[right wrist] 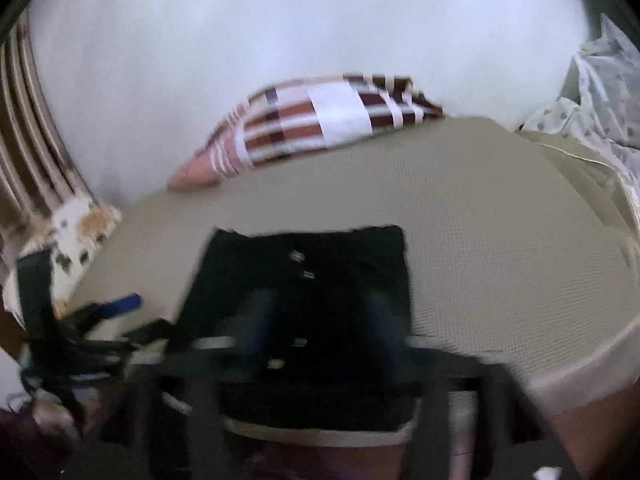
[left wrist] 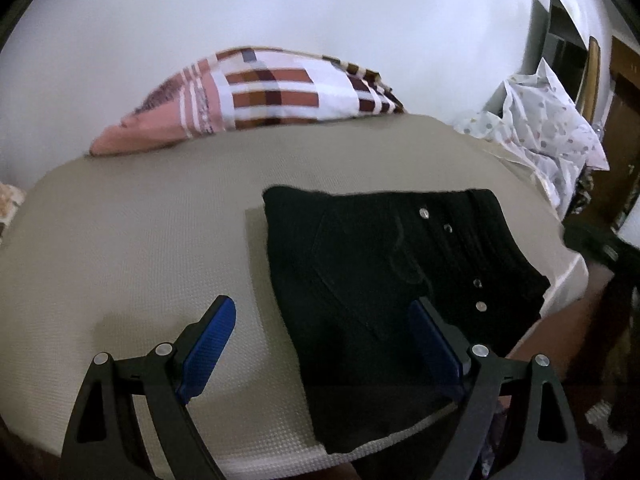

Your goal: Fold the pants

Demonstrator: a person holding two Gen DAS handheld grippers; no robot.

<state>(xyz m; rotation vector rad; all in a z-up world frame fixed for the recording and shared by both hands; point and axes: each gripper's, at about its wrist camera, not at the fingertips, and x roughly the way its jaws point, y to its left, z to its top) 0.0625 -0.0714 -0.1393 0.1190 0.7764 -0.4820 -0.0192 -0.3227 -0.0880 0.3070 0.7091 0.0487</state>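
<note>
I see the black pants [left wrist: 384,280] lying folded into a compact block near the front edge of the bed [left wrist: 140,240], both my left gripper [left wrist: 320,344] and right gripper [right wrist: 320,320] spread wide and empty, and I judge the cloth soft, limp and fairly heavy, best pinched at a folded edge.

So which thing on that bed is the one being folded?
Start at the beige mattress with the plaid pillow by the wall. Near its front edge lie the black pants, folded into a flat bundle: the only dark item there, dotted with silver rivets.
</note>
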